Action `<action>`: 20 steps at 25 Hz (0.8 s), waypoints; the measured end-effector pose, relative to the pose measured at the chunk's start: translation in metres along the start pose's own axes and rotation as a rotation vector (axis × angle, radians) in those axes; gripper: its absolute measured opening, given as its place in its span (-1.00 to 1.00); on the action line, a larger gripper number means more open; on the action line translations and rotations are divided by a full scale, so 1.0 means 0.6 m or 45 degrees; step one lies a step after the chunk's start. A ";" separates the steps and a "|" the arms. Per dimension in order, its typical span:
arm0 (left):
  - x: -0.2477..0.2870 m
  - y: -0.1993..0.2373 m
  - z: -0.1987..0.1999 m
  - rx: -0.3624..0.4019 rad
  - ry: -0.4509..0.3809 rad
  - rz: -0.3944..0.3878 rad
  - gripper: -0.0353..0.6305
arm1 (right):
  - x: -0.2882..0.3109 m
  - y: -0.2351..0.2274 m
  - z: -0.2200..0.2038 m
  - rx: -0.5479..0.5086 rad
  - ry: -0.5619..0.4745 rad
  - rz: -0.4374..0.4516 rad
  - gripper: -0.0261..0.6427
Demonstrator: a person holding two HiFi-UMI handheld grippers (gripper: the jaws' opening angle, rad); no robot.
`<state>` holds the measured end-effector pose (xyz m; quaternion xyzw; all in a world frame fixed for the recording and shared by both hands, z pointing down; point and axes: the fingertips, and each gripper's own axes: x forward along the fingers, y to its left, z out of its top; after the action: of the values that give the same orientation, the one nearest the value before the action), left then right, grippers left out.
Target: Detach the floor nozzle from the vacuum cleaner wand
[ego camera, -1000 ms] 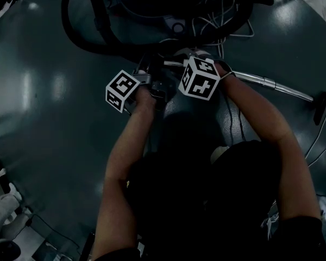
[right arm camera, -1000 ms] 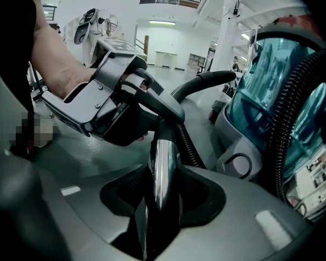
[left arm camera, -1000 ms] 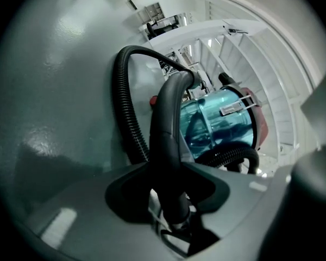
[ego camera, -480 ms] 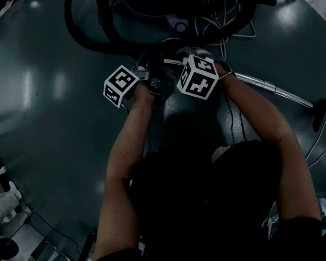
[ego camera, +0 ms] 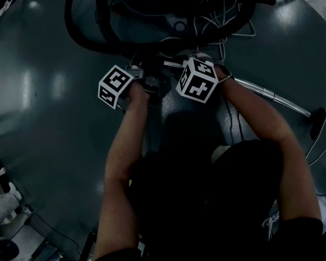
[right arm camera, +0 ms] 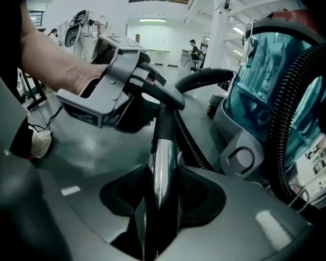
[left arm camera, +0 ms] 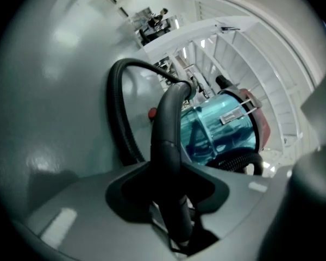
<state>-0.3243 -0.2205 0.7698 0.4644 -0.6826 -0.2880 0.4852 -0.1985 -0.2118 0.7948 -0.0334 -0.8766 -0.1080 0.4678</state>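
Vacuum wand [right arm camera: 164, 151] clamped in right tongs [right arm camera: 162, 192], left tongs [left arm camera: 173, 186] apparently gripping black hose handle [left arm camera: 167, 135]

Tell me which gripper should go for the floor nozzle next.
Right, probably. The right gripper clamps the chrome wand, which runs out to the floor nozzle on that side; the left gripper holds the black handle, farther from it.

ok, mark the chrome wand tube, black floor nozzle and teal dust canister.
shiny chrome wand tube [right arm camera: 162, 170]: right gripper view, bright shaft.
black floor nozzle [ego camera: 317, 124]: head view, body at the wand's far end.
translucent teal dust canister [left arm camera: 217, 132]: left gripper view, side wall.
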 end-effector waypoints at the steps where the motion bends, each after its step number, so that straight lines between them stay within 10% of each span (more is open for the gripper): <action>1: -0.011 -0.005 0.016 0.034 -0.055 -0.020 -0.42 | -0.001 -0.005 -0.011 -0.008 0.013 -0.018 -0.42; 5: -0.028 -0.019 0.020 0.042 -0.128 -0.136 -0.43 | -0.011 -0.043 -0.045 0.002 0.031 -0.108 -0.42; 20: -0.044 0.055 0.015 -0.050 -0.129 -0.033 -0.43 | 0.004 -0.024 -0.055 -0.013 0.049 -0.074 -0.41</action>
<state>-0.3415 -0.1834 0.7839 0.4486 -0.6944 -0.3307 0.4552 -0.1751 -0.2333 0.8123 -0.0084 -0.8675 -0.1264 0.4810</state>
